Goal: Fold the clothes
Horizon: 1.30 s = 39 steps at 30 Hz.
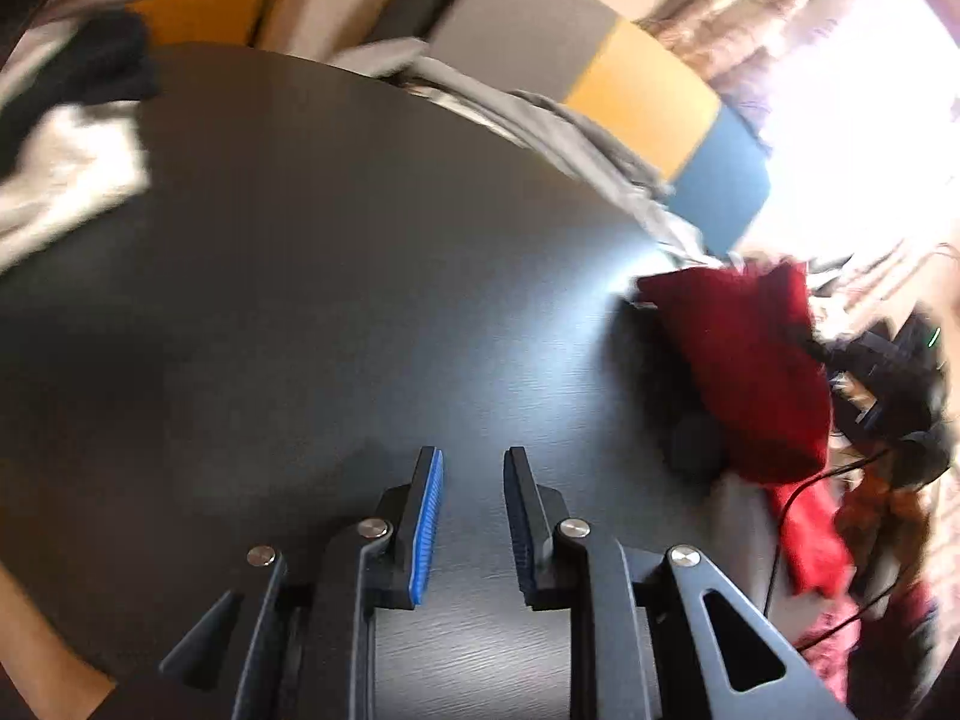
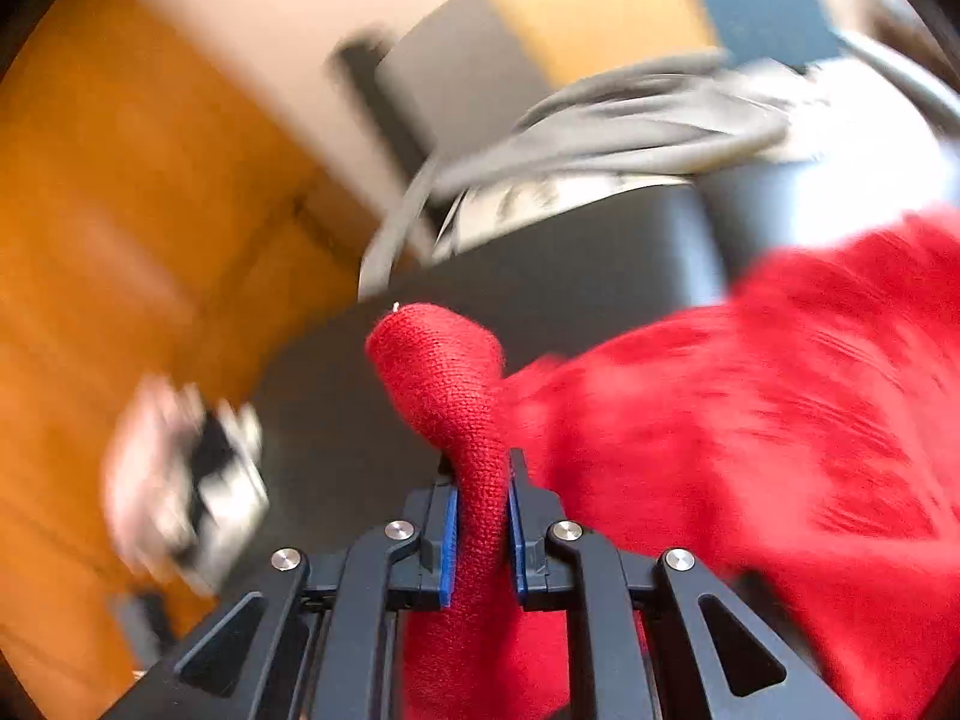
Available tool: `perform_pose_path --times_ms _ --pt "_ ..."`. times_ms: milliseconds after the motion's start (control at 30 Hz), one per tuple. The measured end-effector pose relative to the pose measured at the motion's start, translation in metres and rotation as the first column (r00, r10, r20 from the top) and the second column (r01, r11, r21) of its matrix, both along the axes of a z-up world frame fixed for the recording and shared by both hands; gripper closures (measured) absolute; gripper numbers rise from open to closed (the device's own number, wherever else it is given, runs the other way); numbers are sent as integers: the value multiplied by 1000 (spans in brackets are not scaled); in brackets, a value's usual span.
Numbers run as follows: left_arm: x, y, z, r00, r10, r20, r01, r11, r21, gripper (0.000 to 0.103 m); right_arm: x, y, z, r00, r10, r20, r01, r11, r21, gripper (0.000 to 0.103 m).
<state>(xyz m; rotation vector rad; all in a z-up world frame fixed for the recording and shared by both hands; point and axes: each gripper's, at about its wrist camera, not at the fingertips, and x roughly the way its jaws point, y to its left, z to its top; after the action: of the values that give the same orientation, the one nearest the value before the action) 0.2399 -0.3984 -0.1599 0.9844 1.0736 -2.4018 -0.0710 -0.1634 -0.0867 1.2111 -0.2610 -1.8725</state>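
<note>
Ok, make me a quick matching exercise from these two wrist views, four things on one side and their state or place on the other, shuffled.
Things:
1. left gripper
2. right gripper
3. red knit garment
4. grey clothing

States or places:
A. along the far edge of the dark table
B. open, holding nothing
C. pinched and hanging from a gripper
D. shut on fabric

Pairs: 1-B, 2-D, 3-C, 4-A

On the table (image 1: 312,300), the knit garment (image 1: 750,372) lies right, a clothes heap (image 1: 66,168) far left.
</note>
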Motion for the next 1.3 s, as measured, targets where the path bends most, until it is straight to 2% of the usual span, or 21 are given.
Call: perform_pose_path --times_ms 67,233,400,667,900,967,1000,1067,1133,1200,1300 --pt "-24 8 5 997 -55 -45 57 997 45 81 -24 45 -7 991 -99 84 104 993 -50 89" --pt "-109 33 13 978 -194 -79 202 974 107 79 -44 108 -54 956 -208 206 218 976 -26 89" --pt "-171 50 7 966 -244 -88 257 946 199 74 -42 118 -72 944 -209 254 232 971 -65 88" --pt "-244 70 -8 957 -271 -101 289 891 350 71 -40 129 -77 948 -154 277 196 972 -130 86" --pt "-230 64 3 968 -230 -103 250 930 270 74 -32 119 -71 966 -134 223 166 977 -131 84" --pt "-226 62 7 970 -218 -104 238 940 246 86 -29 117 -68 969 -132 211 160 979 -125 82" --pt "-224 61 9 972 -212 -105 232 944 235 96 -28 116 -67 969 -129 210 157 980 -119 79" --pt "-220 59 12 974 -201 -106 219 953 211 98 -27 111 -59 970 -122 211 149 982 -115 69" --pt "-216 57 15 976 -189 -108 207 960 187 98 -24 111 -49 971 -125 205 152 981 -122 47" --pt "-212 56 19 978 -177 -110 194 967 164 98 -19 122 -35 972 -147 186 175 974 -145 35" --pt "-175 30 20 994 -90 -60 97 988 118 98 -14 141 -12 977 -182 115 196 973 -124 33"
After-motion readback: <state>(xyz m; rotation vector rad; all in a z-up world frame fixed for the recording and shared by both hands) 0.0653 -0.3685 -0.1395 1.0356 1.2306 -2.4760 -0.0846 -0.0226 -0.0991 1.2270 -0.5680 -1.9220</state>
